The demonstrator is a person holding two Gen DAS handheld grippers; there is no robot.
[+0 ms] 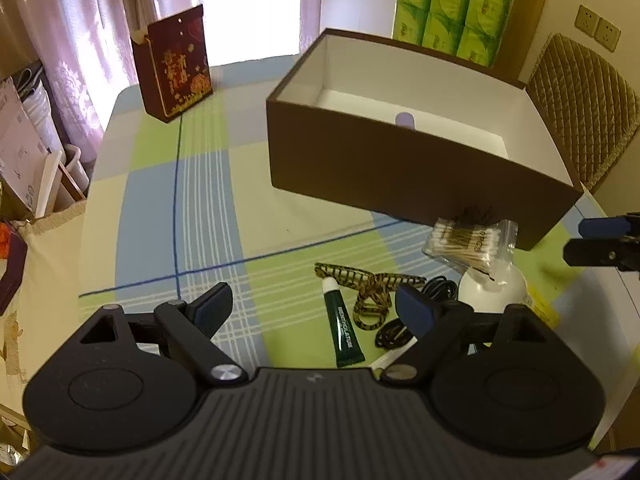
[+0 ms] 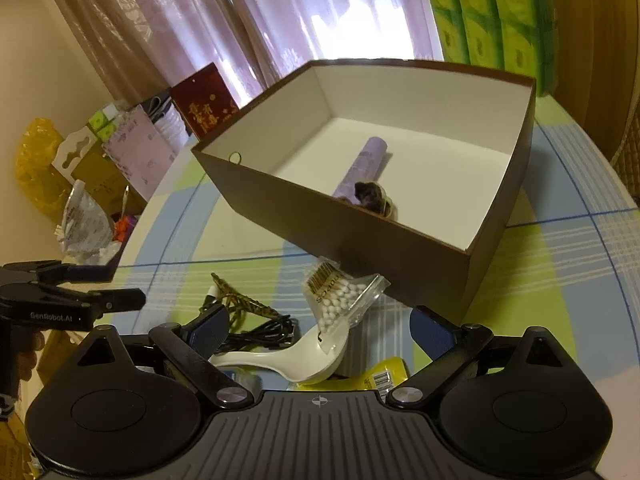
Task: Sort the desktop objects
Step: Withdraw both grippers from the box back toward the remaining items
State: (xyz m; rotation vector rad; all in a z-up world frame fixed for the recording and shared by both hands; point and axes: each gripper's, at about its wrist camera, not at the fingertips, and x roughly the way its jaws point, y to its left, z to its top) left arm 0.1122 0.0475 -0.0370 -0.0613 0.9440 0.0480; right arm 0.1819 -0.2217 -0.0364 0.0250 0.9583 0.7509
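A brown open box (image 1: 400, 172) with a white inside stands on the checked tablecloth; it also shows in the right wrist view (image 2: 400, 264). Inside lie a purple tube (image 2: 362, 170) and a dark small object (image 2: 370, 196). In front of the box lie a bag of cotton swabs (image 1: 468, 246) (image 2: 340, 300), a green tube (image 1: 344, 330), a patterned hair clip (image 1: 368, 292), a black cable (image 2: 260, 334) and a white spoon (image 2: 292, 360). My left gripper (image 1: 316, 304) is open and empty above the green tube. My right gripper (image 2: 320, 328) is open and empty above the spoon.
A dark red gift box (image 1: 176, 64) stands at the table's far left. Green tissue packs (image 1: 452, 8) stand behind the brown box. A yellow packet (image 2: 384, 376) lies near the spoon. A padded chair (image 1: 584, 100) is at the right. Bags and cartons (image 2: 100, 168) sit beyond the left edge.
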